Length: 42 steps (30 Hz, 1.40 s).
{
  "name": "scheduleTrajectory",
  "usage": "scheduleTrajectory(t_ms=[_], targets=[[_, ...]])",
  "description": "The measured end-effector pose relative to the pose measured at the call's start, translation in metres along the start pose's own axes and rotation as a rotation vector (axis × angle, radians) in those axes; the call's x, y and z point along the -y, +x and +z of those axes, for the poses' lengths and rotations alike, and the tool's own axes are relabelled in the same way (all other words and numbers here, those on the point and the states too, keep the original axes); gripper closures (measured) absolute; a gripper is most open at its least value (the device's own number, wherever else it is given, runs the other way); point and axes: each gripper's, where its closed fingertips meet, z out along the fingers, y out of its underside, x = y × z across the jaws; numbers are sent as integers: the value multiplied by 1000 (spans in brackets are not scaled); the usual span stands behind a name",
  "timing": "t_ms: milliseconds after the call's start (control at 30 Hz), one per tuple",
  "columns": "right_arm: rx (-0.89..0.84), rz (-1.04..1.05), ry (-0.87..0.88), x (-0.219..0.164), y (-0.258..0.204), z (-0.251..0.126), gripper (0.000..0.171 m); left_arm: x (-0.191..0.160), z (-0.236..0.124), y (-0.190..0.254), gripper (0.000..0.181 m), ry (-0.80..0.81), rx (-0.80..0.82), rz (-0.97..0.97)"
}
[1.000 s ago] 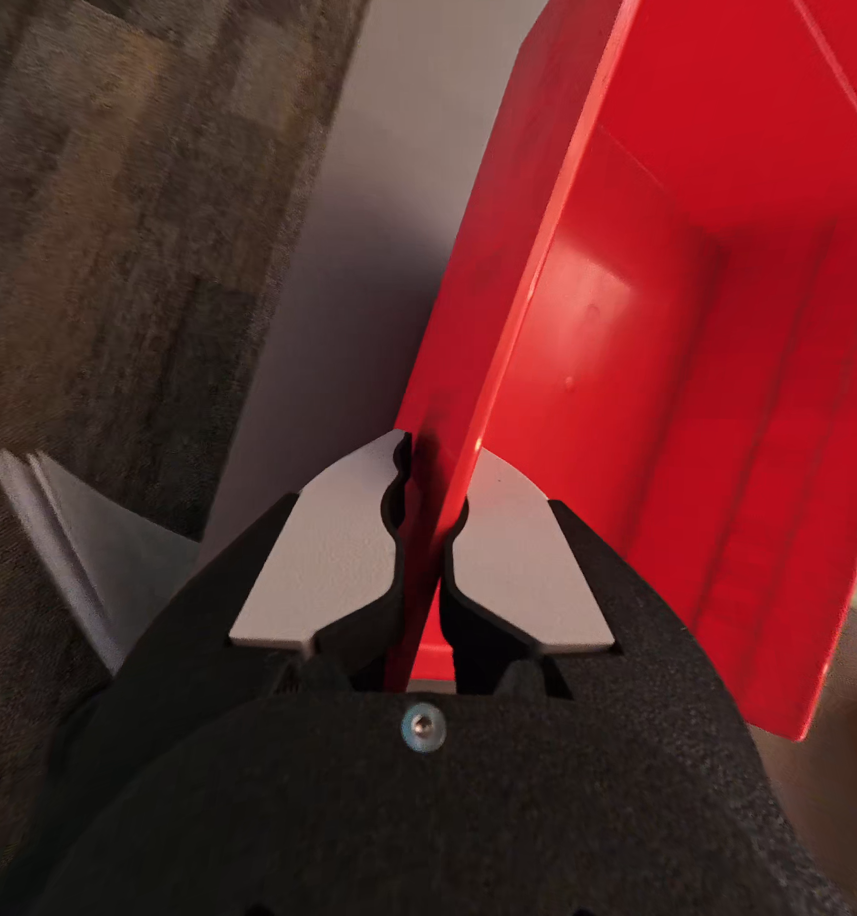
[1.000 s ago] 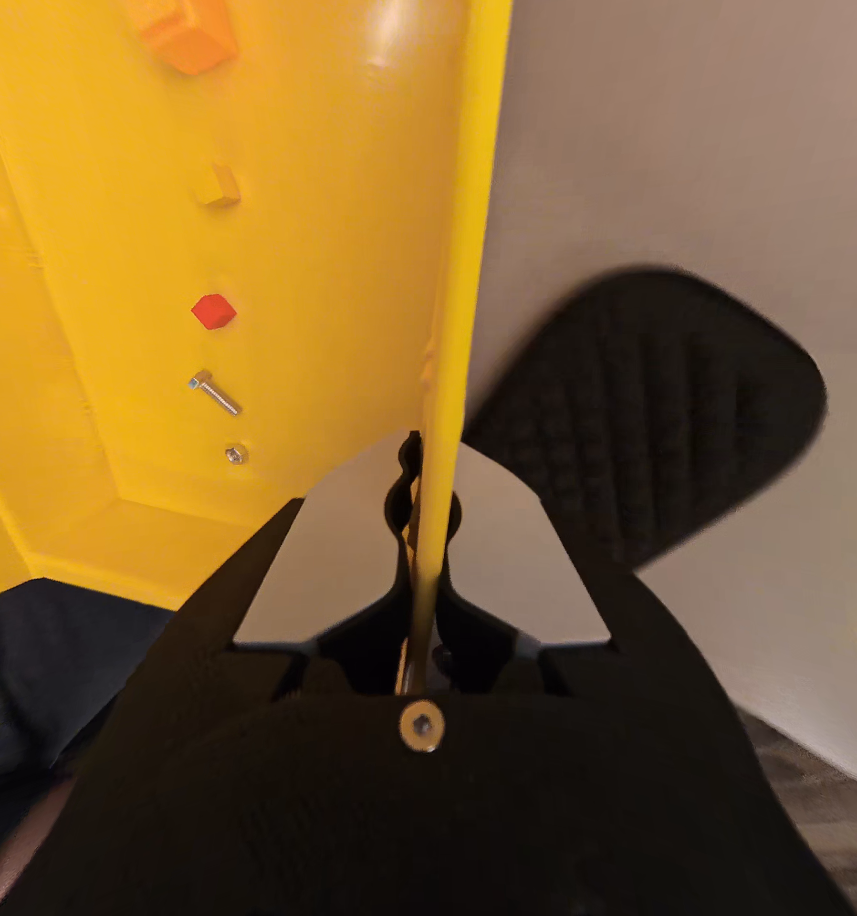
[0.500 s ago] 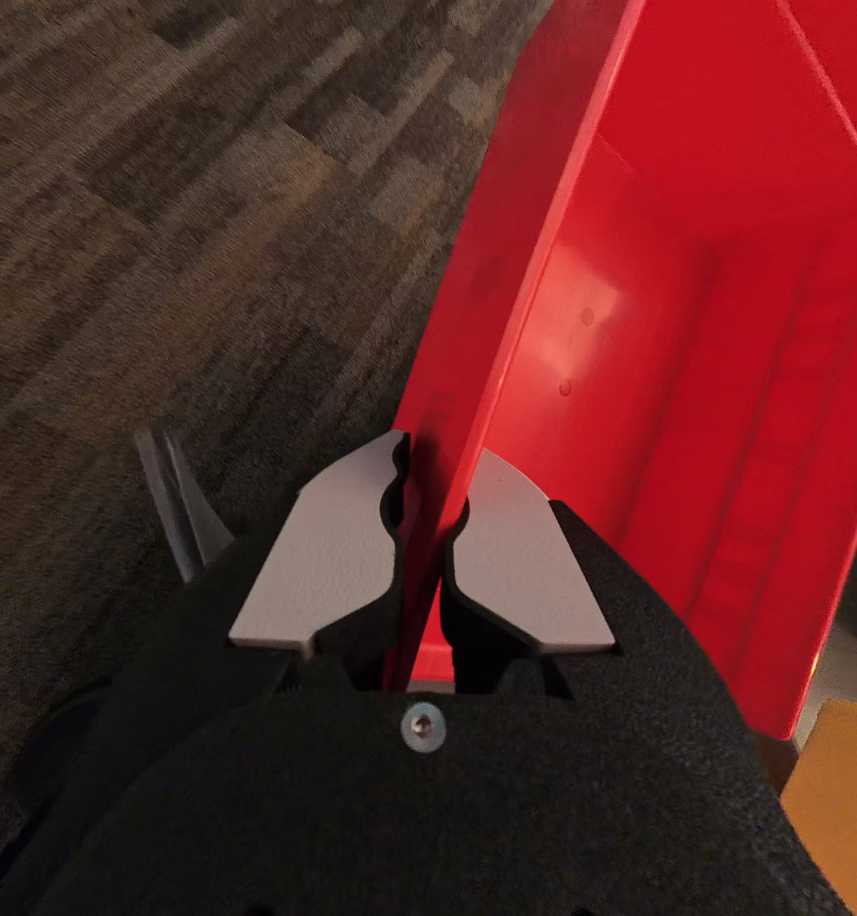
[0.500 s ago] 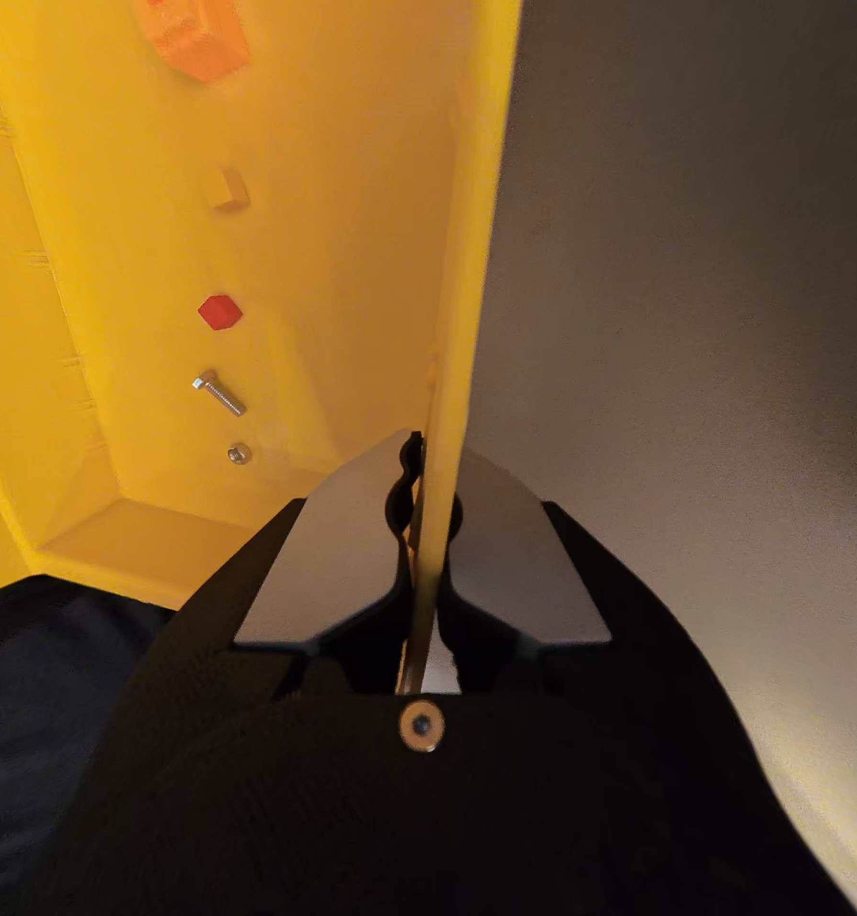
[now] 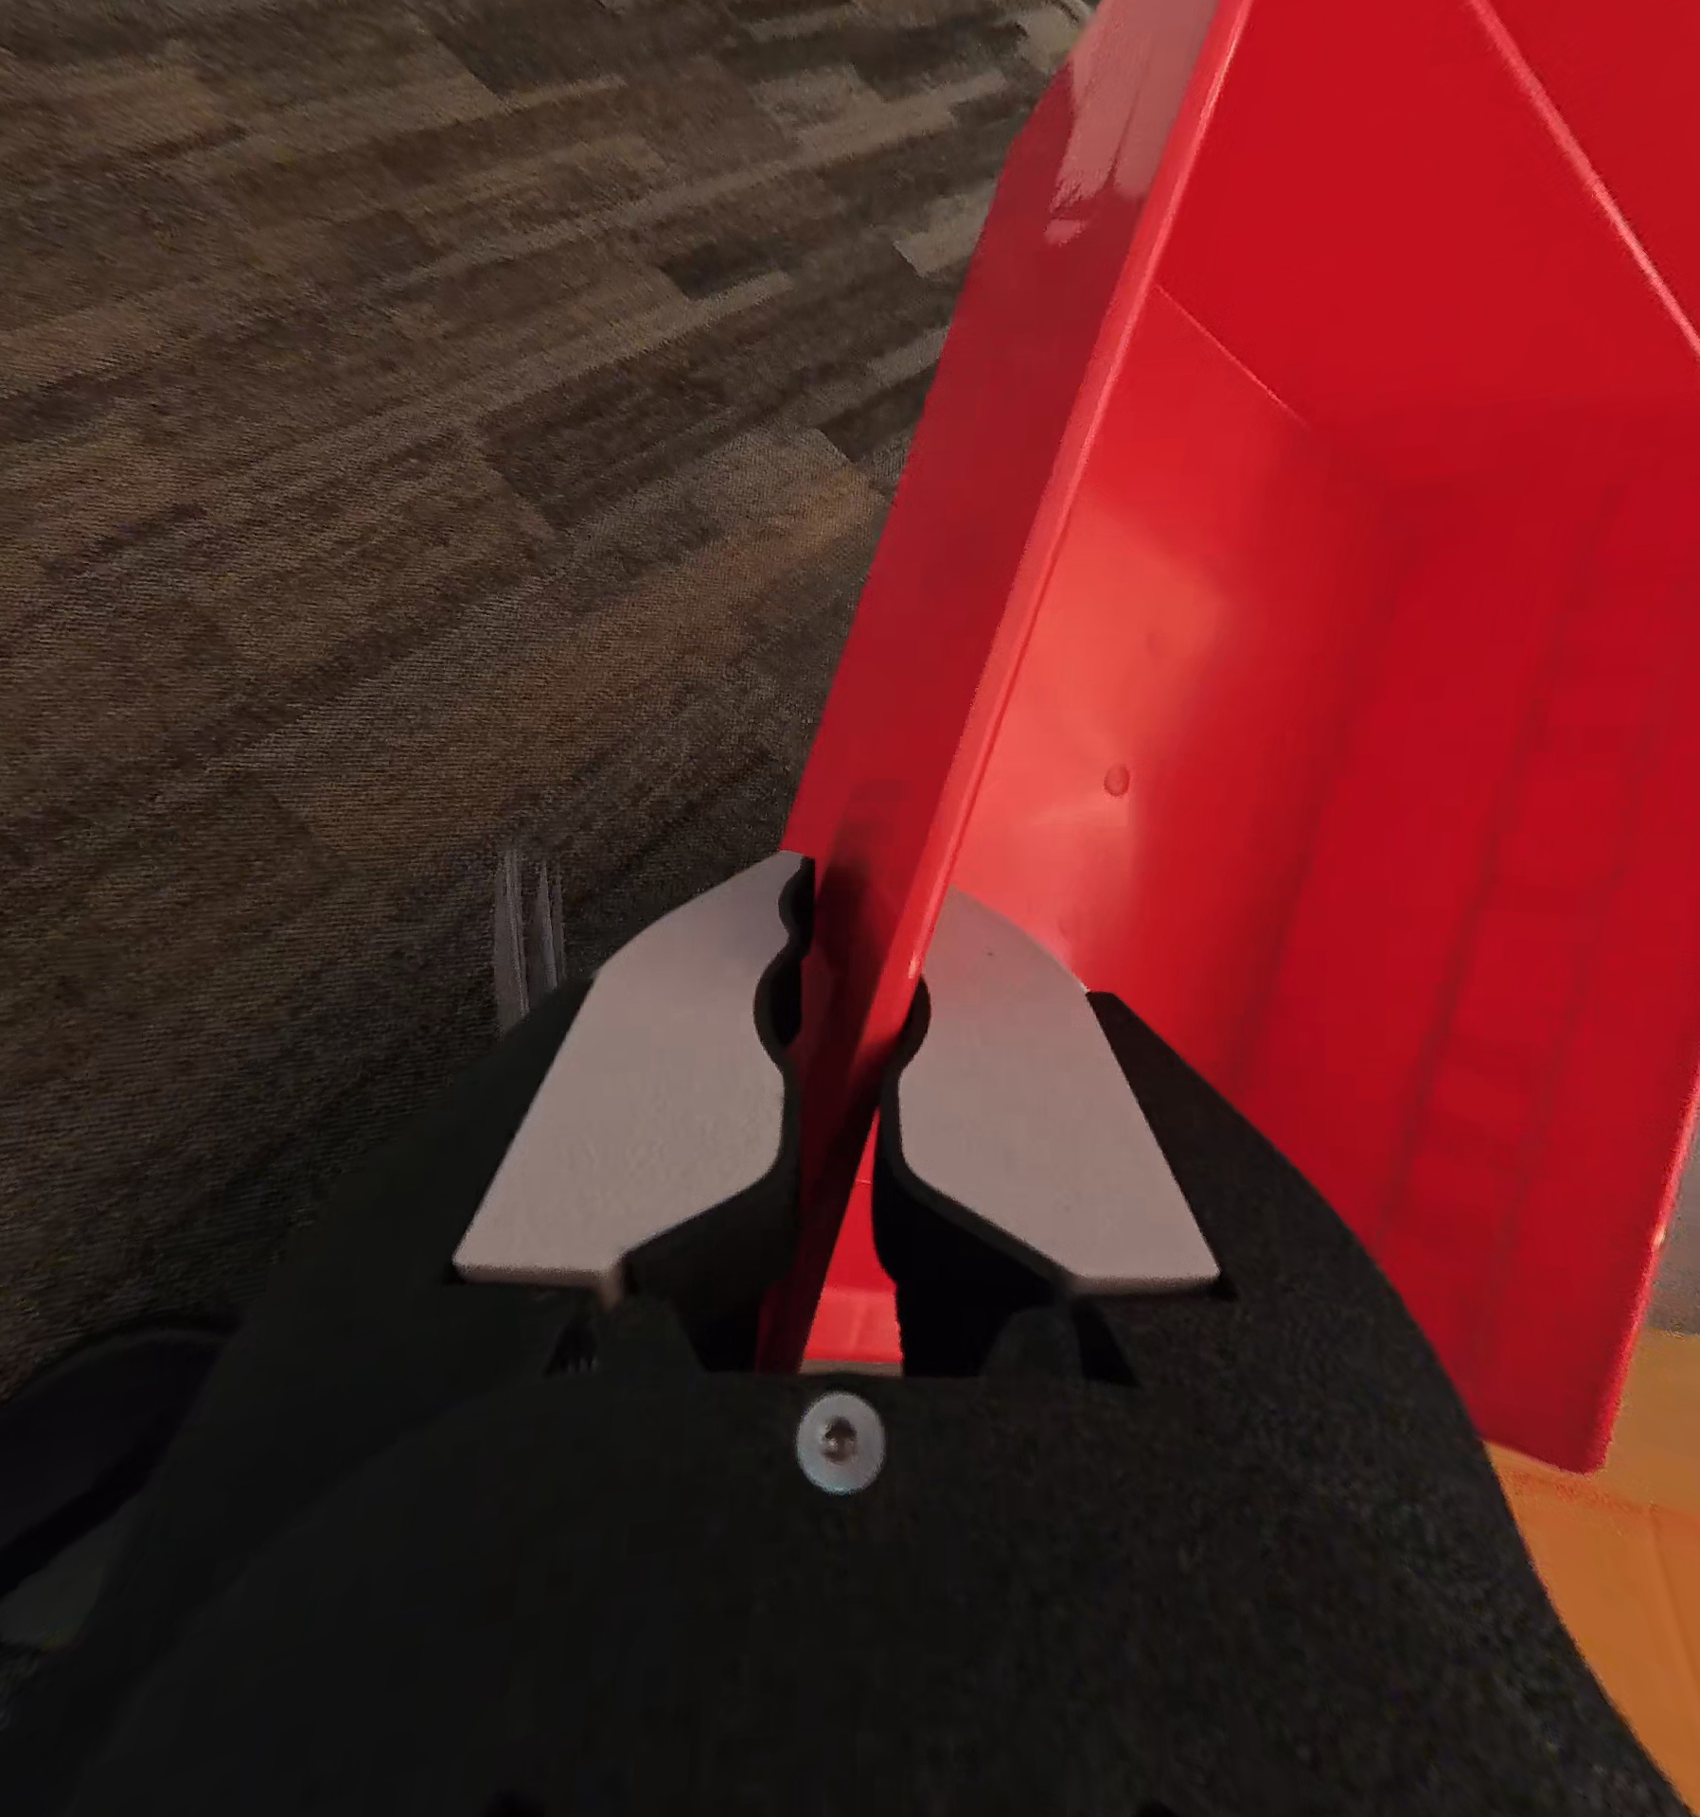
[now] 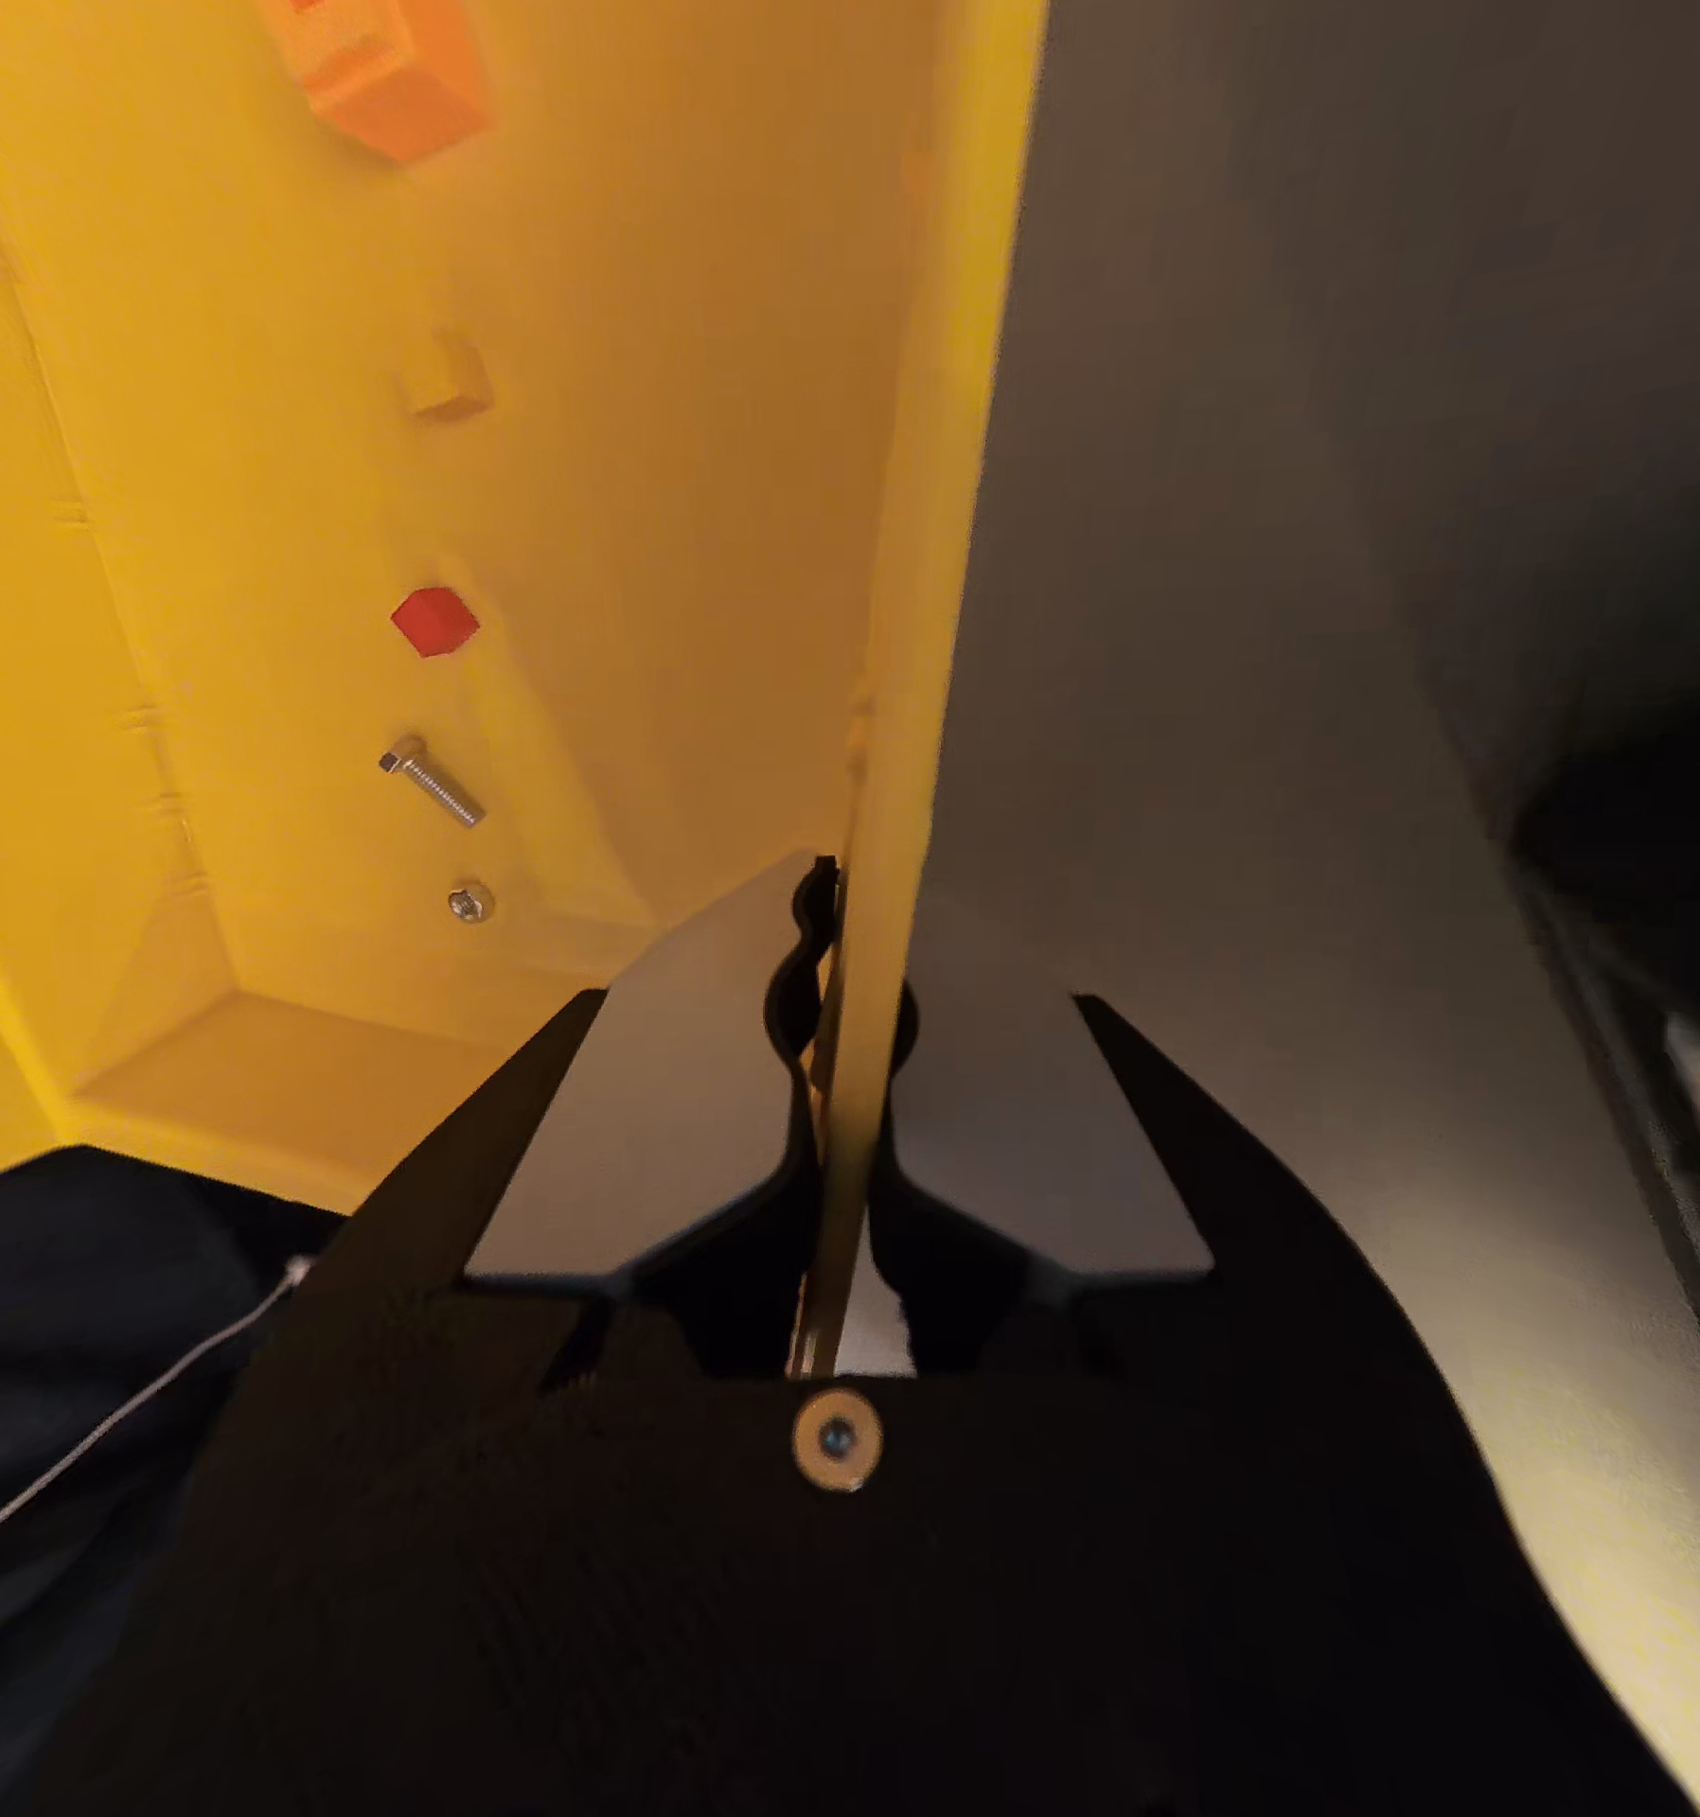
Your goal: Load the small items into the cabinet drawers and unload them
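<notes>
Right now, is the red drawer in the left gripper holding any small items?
No, the red drawer clamped by the left gripper shows only bare red floor and walls.

Light: dim, warm | Glare: soft sheen on red drawer (image 5: 1367, 787) wall, upper right | Blur: carpet (image 5: 335, 492) streaked, yellow drawer (image 6: 630, 492) softened | Shadow: right wrist view, right side, near black | Edges: wide-angle stretch

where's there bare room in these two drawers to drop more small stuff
The red drawer, clamped at its side wall by the left gripper, shows no items: its whole floor is bare. In the yellow drawer, held by the right gripper, the orange block, yellow cube, red cube, bolt and nut line the middle; strips beside both side walls are free.
</notes>
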Motion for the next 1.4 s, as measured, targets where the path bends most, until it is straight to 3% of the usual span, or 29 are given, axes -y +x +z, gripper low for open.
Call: scheduleTrajectory(t_ms=[200,533,967,1067,1400], targets=[[-21,-9,-32,27,1,2,167,7,-4,-17,170,69,10,-70],[-25,103,-5,23,16,0,167,1,-23,-41,170,54,30,-92],[-82,350,91,80,36,4,167,2,-51,-7,171,50,-65,122],[-168,413,106,84,53,2,167,-3,-67,-20,171,61,-67,129],[-196,556,134,92,71,-2,167,-14,-119,-83,171,73,31,140]])
